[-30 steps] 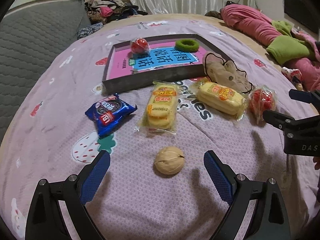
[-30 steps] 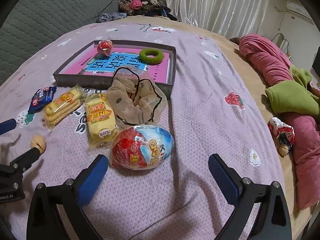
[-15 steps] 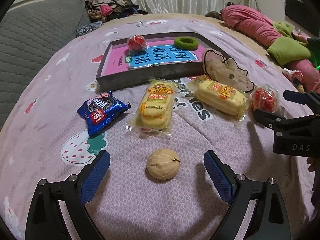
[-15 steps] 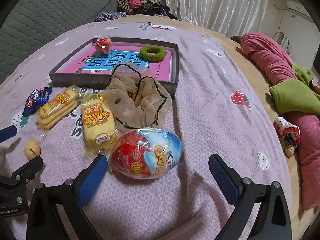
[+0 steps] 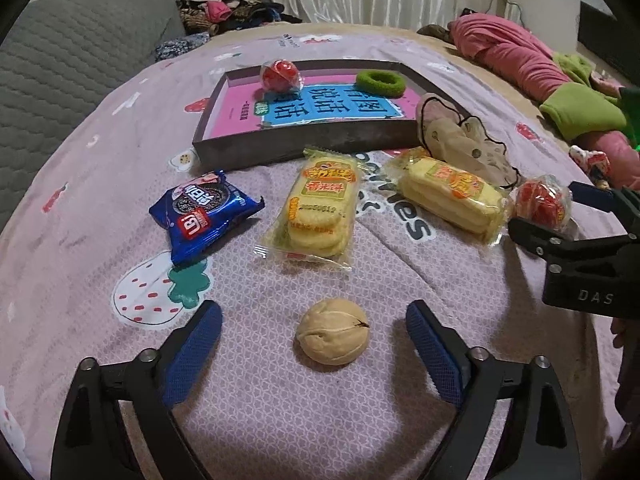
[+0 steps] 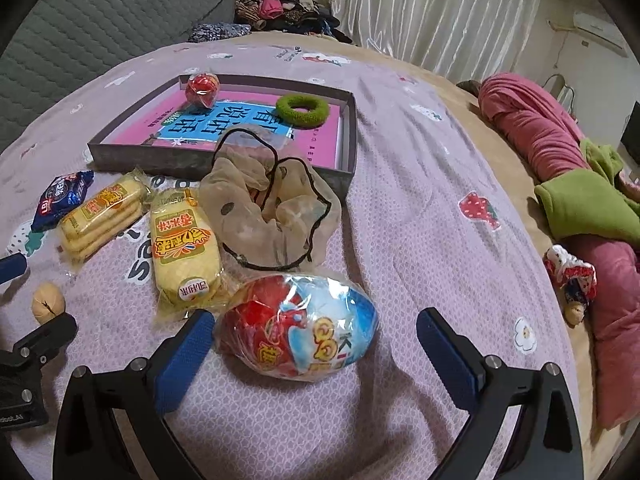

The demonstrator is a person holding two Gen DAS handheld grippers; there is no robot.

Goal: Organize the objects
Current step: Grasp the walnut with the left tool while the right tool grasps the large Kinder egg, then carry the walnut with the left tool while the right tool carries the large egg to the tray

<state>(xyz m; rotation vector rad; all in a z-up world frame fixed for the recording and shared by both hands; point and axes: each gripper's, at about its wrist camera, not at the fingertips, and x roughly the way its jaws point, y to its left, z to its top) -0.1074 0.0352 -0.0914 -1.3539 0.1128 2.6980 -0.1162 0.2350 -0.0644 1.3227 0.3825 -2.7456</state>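
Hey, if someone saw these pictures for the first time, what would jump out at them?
Probably the big red and blue foil-wrapped egg lying between the open right gripper's blue pads. Next, the walnut sits on the purple bedspread between the left gripper's pads, untouched. Behind them, a shallow grey box with a pink and blue floor holds a red ball and a green hair tie.

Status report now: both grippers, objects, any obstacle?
Left gripper open, closing around walnut, no contact. Right gripper open, straddling toy egg. Box path unobstructed.
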